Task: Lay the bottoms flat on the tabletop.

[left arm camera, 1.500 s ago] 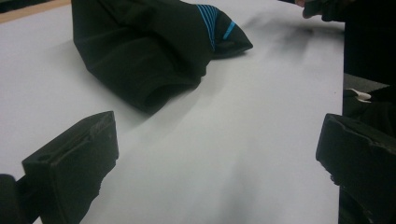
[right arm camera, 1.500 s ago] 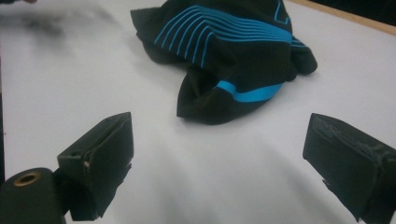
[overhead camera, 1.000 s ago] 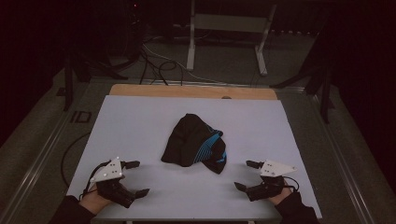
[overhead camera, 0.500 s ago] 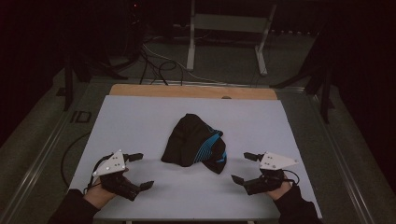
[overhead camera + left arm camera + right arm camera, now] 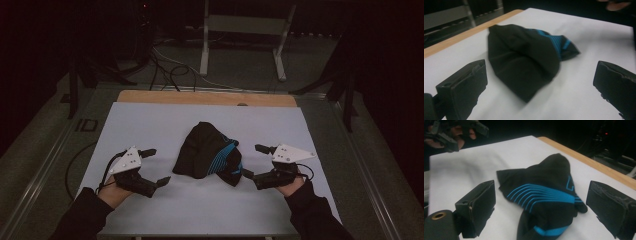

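The left gripper [image 5: 150,167], a black two-jaw tool with a grey three-cornered plate on top, rests low over the white table sheet [image 5: 150,125] with its jaws spread wide and nothing between them. Straight ahead of those jaws, and apart from them with bare sheet between, lies the crumpled black sock with bright blue stripes [image 5: 210,155]; in the left gripper view the black sock [image 5: 524,60] sits in the middle of the gap between the jaws, its plain dark end nearest and its blue-striped end pointing away. The bundle's long axis runs slantwise, from a rounded dark hump on the far side toward the wooden table edge [image 5: 205,98] down to a narrow tip on the near side. That tip lies just beside the lower jaw of the right gripper [image 5: 252,162], which is likewise opened wide and empty; whether jaw and cloth actually touch cannot be told. In the right gripper view the sock [image 5: 549,195] lies between and just ahead of the jaws, striped face up, the hump pointing away. The right gripper looks the nearer of the two, so a first pinch on the near tip would most likely fall to it.
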